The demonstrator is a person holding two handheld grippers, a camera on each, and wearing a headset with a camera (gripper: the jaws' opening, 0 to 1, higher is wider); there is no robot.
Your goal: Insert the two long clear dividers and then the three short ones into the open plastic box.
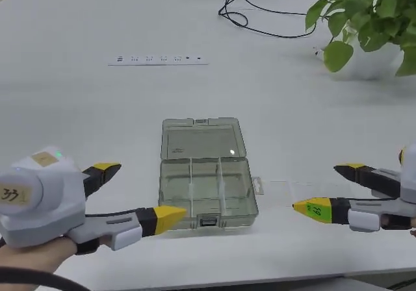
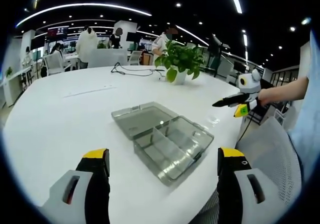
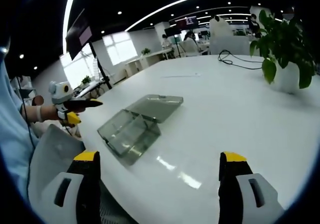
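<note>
though open, box (image 1: 235, 188) (lid (image 1: 201, 139) far side)

box (image 1: 237, 188): two dividers (image 1: 190, 186) in; left hand-held gripper (image 1: 148, 190): agape; right hand-held gripper (image 1: 316, 188): agape

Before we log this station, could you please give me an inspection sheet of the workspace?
Surface: white table, smooth.
Job's things: open plastic box, lid flat behind it; two long dividers stand inside; faint clear shapes lie right of it, too faint to identify.
Clutter: potted plant; flat marked strip.
Grippers: left claw and right claw open, holding nothing, one on each side of the box.
Cables: black cable looped at the far side.
Surroundings: open office with desks; people behind.
</note>
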